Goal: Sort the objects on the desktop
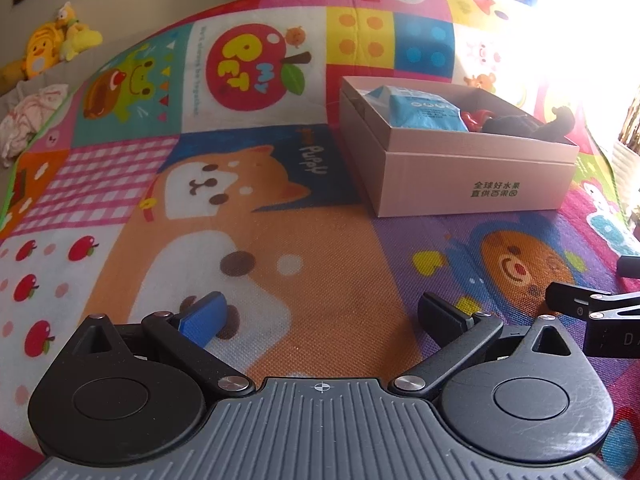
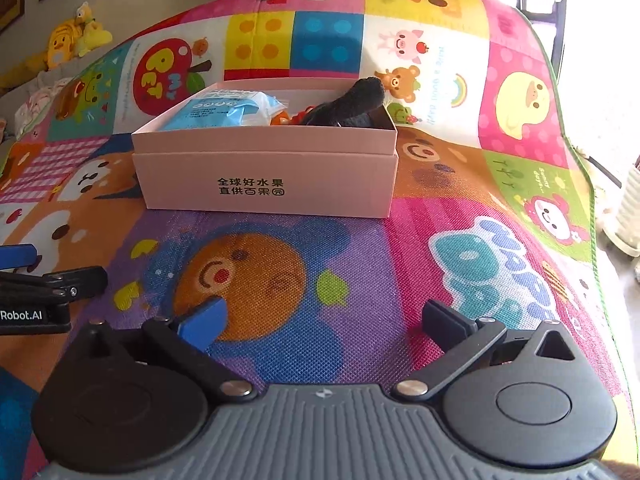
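A pink cardboard box [image 1: 476,168] [image 2: 264,176] stands on the colourful cartoon mat [image 1: 280,240] [image 2: 360,272]. Inside lie a blue-and-white packet [image 1: 424,114] [image 2: 216,112], a small red-orange item [image 1: 474,118] [image 2: 286,118] and a black fabric piece [image 1: 532,124] [image 2: 356,104] that pokes over the rim. My left gripper [image 1: 324,314] hangs open over the mat, left of and nearer than the box, with nothing between its jaws. My right gripper [image 2: 324,320] is wide open and empty too, in front of the box. Each gripper's side shows at the edge of the other's view.
Yellow plush toys [image 1: 52,44] [image 2: 76,38] and a crumpled cloth [image 1: 28,120] lie beyond the mat's far left edge. Bright window glare washes out the upper right. A white ribbed object [image 2: 630,216] sits off the mat's right edge.
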